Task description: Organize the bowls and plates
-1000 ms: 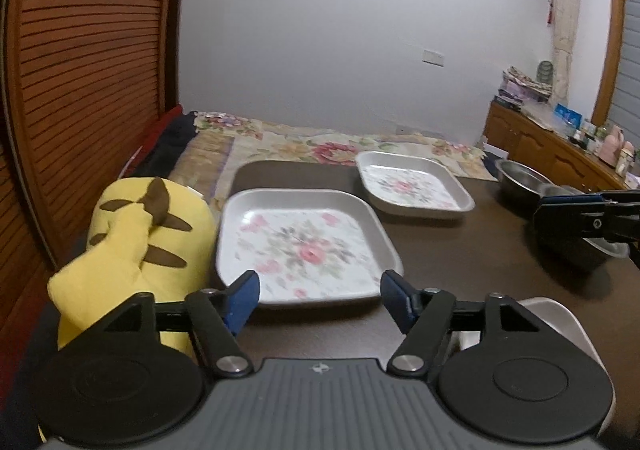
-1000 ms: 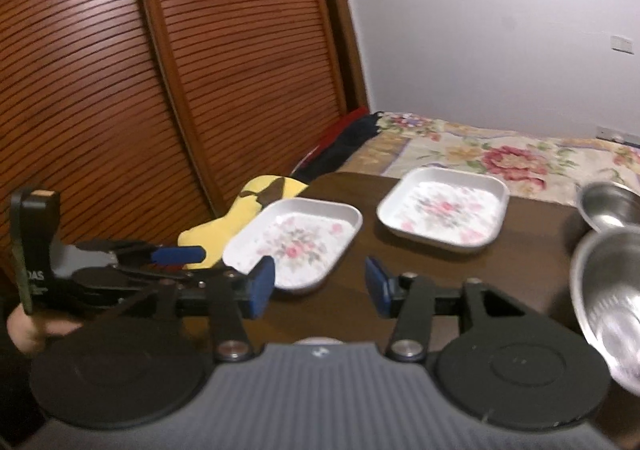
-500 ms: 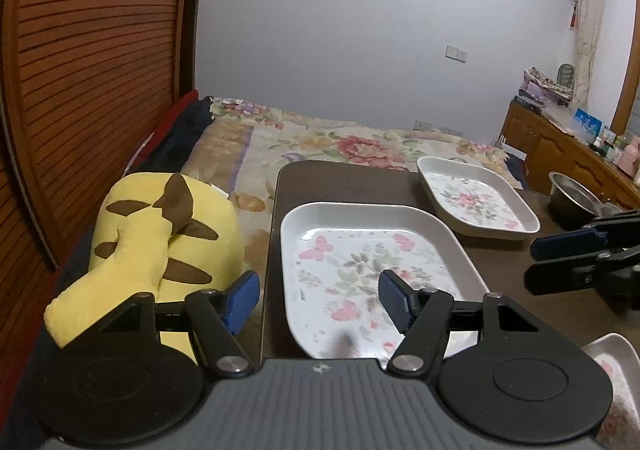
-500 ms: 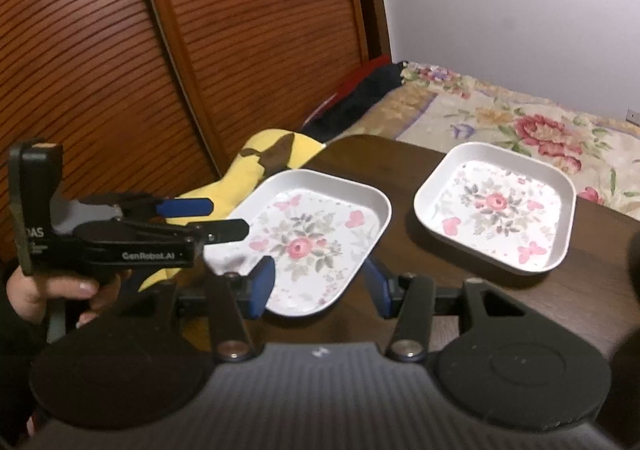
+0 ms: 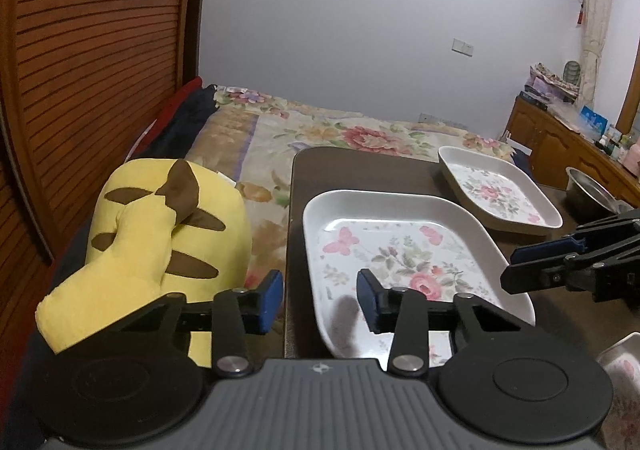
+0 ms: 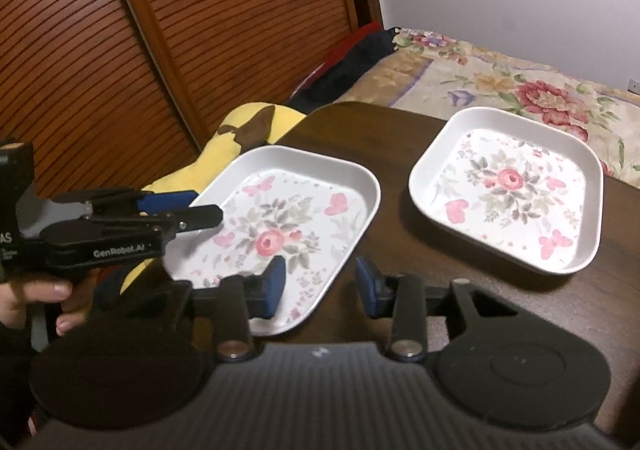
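Note:
Two white square plates with a floral print lie on the dark wooden table. The near plate sits at the table's left edge, the far plate behind and to its right. My left gripper is open and empty, its jaws astride the near plate's left rim just above it. It also shows in the right wrist view. My right gripper is open and empty over the near plate's right front edge; it shows in the left wrist view.
A yellow plush toy lies off the table's left edge on a floral bedspread. A steel bowl stands at the far right. Another floral dish's corner shows at the lower right. A slatted wooden door stands to the left.
Both grippers have moved left and closer to the near plate. The left gripper now straddles its left rim. The steel bowls have left the right wrist view. Both stay open.

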The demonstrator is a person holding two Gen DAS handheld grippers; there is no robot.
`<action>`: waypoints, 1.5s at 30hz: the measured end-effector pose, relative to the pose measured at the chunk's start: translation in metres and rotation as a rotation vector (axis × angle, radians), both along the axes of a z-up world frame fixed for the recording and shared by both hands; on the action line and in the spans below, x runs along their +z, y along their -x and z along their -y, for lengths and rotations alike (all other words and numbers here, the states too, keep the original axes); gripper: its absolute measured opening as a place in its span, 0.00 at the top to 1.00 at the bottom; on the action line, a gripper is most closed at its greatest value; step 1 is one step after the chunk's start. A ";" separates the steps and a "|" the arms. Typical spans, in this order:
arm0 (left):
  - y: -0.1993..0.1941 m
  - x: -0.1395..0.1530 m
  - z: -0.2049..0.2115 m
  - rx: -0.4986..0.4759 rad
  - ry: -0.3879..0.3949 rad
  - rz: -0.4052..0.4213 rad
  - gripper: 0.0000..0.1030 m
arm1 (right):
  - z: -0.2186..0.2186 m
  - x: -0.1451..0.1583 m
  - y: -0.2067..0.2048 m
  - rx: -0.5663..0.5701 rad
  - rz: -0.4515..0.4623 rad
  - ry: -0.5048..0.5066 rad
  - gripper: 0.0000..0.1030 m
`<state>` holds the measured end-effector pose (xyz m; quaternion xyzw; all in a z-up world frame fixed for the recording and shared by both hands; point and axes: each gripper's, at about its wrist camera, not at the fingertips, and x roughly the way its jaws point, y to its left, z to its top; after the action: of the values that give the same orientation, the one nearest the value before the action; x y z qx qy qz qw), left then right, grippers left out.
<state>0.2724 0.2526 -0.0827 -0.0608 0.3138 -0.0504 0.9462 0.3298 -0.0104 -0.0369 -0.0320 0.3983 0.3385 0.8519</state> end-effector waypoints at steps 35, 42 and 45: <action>0.012 -0.003 0.000 -0.003 0.047 -0.011 0.92 | -0.005 -0.012 -0.005 0.008 -0.025 0.036 0.84; 0.026 0.006 0.001 -0.003 0.051 0.010 0.91 | 0.000 -0.007 0.003 0.015 -0.020 0.017 0.84; 0.033 0.012 0.002 -0.005 0.050 0.023 0.91 | 0.002 -0.002 0.008 0.020 -0.012 0.008 0.84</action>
<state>0.2398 0.2507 -0.0706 -0.0831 0.3017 -0.0613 0.9478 0.3217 -0.0129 -0.0385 -0.0375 0.4045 0.3456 0.8459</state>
